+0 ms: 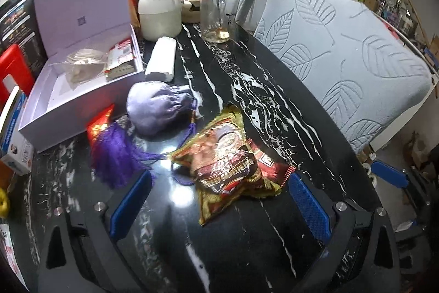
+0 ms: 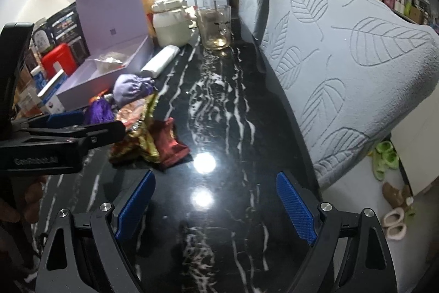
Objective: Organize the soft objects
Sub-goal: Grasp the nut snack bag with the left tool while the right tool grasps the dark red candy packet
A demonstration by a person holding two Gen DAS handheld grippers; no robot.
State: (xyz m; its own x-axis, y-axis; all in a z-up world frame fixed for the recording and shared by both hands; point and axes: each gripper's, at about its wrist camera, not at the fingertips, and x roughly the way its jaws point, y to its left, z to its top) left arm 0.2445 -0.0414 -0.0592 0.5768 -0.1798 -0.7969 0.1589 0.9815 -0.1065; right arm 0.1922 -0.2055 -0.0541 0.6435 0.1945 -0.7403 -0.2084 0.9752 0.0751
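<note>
A lilac drawstring pouch (image 1: 159, 107) with a purple tassel (image 1: 115, 158) lies on the black marble table (image 1: 274, 106), beside an open white box (image 1: 79, 89). A red and gold snack packet (image 1: 227, 164) lies just in front of my left gripper (image 1: 219, 205), which is open and empty, its fingers either side of the packet's near end. My right gripper (image 2: 216, 208) is open and empty over bare table. In the right wrist view the pouch (image 2: 131, 89), the packet (image 2: 145, 139) and the left gripper (image 2: 85, 128) sit to the left.
The box holds a clear bag (image 1: 85, 65) and small packets. Behind stand a white jar (image 1: 160, 10), a glass with a spoon (image 1: 216, 18) and a white roll (image 1: 162, 59). Two grey padded chairs (image 1: 343, 56) line the table's right edge. Boxes crowd the left edge.
</note>
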